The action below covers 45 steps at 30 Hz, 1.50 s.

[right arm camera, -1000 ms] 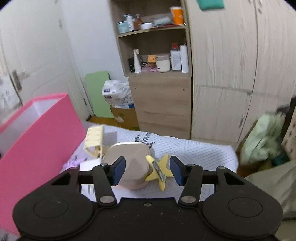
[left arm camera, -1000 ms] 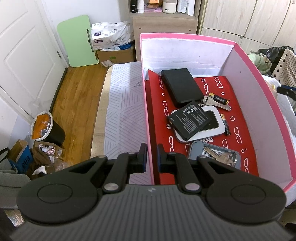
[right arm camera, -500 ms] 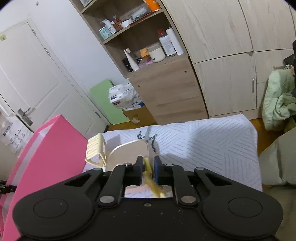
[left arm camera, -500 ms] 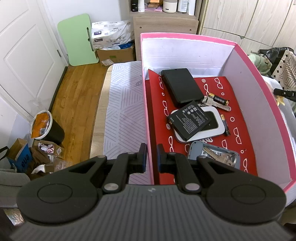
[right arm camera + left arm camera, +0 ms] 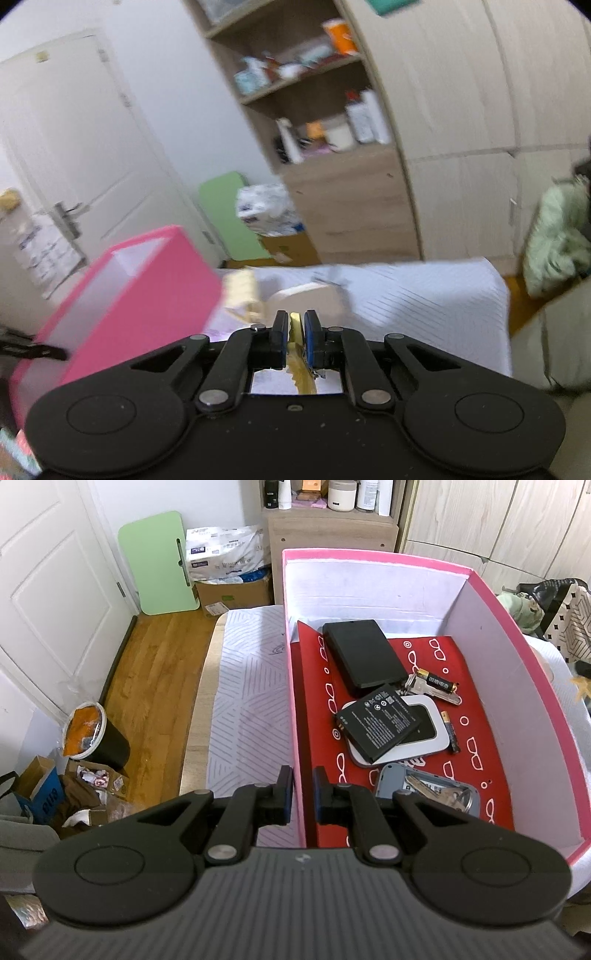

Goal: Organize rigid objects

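Note:
In the left wrist view my left gripper (image 5: 303, 794) is shut on the left wall of the pink box (image 5: 295, 701). On the box's red floor lie a black slab (image 5: 364, 657), a black battery pack (image 5: 376, 722) on a white device (image 5: 424, 738), two small batteries (image 5: 437, 682), and a grey tin with keys (image 5: 428, 794). In the blurred right wrist view my right gripper (image 5: 294, 332) is shut on a yellow star-shaped clip (image 5: 301, 373). It is held above the striped cloth, right of the pink box (image 5: 147, 288). A cream hair claw (image 5: 242, 291) and a beige rounded case (image 5: 310, 295) lie just beyond.
The table wears a white striped cloth (image 5: 243, 701). A wooden shelf unit (image 5: 332, 184) and wardrobe doors stand behind. A green board (image 5: 159, 561), a cardboard box and a black bin (image 5: 96, 738) sit on the wood floor at left. Green cloth (image 5: 554, 236) lies at right.
My right gripper shut on the yellow star clip and lifted it off the cloth, and its view swung. My left gripper kept still on the box wall.

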Available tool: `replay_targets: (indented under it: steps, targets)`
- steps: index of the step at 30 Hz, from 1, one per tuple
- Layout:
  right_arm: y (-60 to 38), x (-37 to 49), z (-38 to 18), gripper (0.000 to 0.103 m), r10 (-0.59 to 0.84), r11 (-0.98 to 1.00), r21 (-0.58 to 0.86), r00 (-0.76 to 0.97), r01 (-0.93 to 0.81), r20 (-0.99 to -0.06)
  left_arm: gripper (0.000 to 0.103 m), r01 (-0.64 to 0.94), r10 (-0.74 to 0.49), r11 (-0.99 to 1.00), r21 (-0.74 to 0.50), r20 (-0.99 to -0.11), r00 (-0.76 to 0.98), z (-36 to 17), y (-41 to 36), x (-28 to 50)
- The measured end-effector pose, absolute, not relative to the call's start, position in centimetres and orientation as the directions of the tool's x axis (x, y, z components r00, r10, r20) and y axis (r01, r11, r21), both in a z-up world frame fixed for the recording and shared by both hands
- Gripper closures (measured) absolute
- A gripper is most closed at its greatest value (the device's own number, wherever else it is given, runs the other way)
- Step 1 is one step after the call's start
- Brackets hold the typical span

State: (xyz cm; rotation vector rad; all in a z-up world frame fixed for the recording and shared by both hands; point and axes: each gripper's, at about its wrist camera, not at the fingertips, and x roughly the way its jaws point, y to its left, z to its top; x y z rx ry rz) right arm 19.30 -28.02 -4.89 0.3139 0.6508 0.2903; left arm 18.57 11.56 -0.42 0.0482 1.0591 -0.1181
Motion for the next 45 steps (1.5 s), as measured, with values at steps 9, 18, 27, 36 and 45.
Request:
replay_targets:
  steps: [9,18,27,36,45]
  targets:
    - [-20.0,18.8,1.2,0.091,0.648,0.748,0.475,0.664,-0.463,-0.374,0.093,0.108,-0.085,0.993,-0.036,-0.865,0.494,-0.4,11.8,18.4]
    - [-11.3,20.3,0.2,0.091,0.721,0.690,0.432,0.492,-0.581,-0.489,0.093,0.109,-0.086,0.993,-0.035,-0.859,0.505,-0.4,11.8,18.1]
    - [-5.0,22.2,-0.7,0.091,0.618,0.721,0.263,0.424,-0.641,-0.662,0.093,0.104,-0.095,0.993,-0.049,-0.861,0.499,-0.4,12.0,18.4]
    - [-1.6,22.6,-2.4,0.081,0.556,0.721,0.226,0.352,-0.655,-0.753,0.093,0.104,-0.083,0.994,-0.035,-0.859,0.504,-0.4,11.8,18.2]
    - [-10.6,20.2,2.3,0.057,0.680,0.721,0.395,0.471,-0.569,-0.562,0.093,0.083,-0.072,0.996,-0.036,-0.869,0.489,-0.4,11.8,18.7]
